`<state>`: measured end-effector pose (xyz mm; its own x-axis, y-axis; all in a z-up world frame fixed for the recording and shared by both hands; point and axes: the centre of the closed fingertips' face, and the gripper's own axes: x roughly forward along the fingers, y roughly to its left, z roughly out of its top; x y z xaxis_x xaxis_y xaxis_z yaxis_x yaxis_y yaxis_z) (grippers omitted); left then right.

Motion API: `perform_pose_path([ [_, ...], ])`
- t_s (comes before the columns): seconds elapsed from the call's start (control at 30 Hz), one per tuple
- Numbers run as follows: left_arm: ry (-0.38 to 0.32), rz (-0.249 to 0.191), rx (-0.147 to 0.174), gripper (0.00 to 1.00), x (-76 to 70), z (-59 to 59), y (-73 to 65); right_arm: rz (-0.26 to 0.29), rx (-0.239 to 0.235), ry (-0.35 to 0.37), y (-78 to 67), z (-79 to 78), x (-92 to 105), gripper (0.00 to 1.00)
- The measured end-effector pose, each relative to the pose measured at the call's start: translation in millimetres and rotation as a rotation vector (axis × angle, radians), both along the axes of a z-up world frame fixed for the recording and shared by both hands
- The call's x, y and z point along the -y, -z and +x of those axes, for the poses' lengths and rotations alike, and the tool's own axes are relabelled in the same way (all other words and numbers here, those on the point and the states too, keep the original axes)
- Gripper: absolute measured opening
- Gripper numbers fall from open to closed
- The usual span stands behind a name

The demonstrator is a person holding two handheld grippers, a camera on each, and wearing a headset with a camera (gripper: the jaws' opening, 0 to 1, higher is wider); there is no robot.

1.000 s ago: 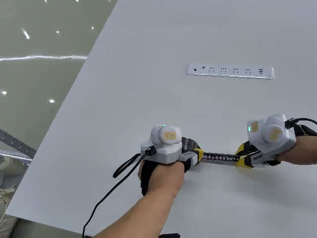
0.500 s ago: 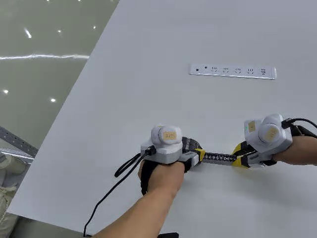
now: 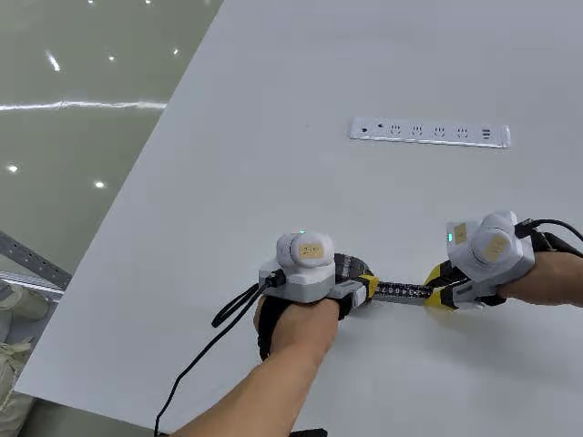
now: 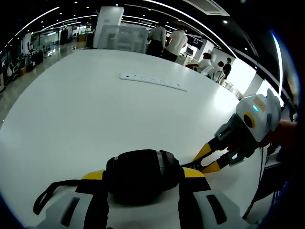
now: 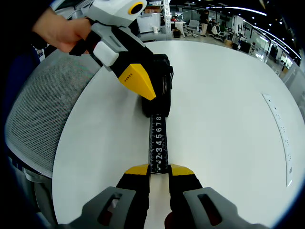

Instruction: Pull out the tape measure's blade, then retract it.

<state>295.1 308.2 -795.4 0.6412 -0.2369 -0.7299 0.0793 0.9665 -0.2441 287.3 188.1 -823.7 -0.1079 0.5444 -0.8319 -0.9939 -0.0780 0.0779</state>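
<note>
Head view, location: the tape measure case (image 3: pixel 352 270) is found low on the white surface (image 3: pixel 301 164), with a short run of blade (image 3: pixel 401 291) drawn out to the right. A power strip (image 3: pixel 430 132) lies well apart, farther back.
Head view, grips: the left gripper (image 3: pixel 357 279) is clamped on the case. The right gripper (image 3: pixel 438 289) is closed on the blade's free end.
Head view, risk: if the right grip slipped, the blade would likely be snapped back into the case by its spring, uncontrolled.
Left gripper view, grips: the black case (image 4: pixel 143 174) is seen pinched between the yellow pads (image 4: pixel 93 175). The right gripper (image 4: pixel 208 160) is pressed together on the blade end just beyond.
Left gripper view, risk: with a loose hold, the rounded case could be twisted or dragged along the surface as the blade is pulled.
Left gripper view, writing: none can be read on the case.
Right gripper view, grips: the blade (image 5: pixel 158 138) is held between the jaws of the right gripper (image 5: pixel 158 168) and runs straight to the case (image 5: pixel 161 90).
Right gripper view, risk: the blade might be kinked by an off-axis pull.
Right gripper view, writing: digits 2 to 8 are read along the blade. Print on the left gripper's yellow pad (image 5: pixel 137 80) is too small to be made out, and no brand is legible.
</note>
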Motion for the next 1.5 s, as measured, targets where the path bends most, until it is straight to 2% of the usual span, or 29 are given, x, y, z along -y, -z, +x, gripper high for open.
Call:
perform_pose_path([
  [0.37,0.001,0.003,0.001,0.55,0.7,-0.4,-0.4,0.008,0.022,0.007,-0.1,1.4,-4.4,0.11],
  [1.5,0.015,-0.011,-0.007,0.55,-0.4,1.1,0.5,0.039,0.021,0.04,-0.1,-1.7,-40.6,0.11],
])
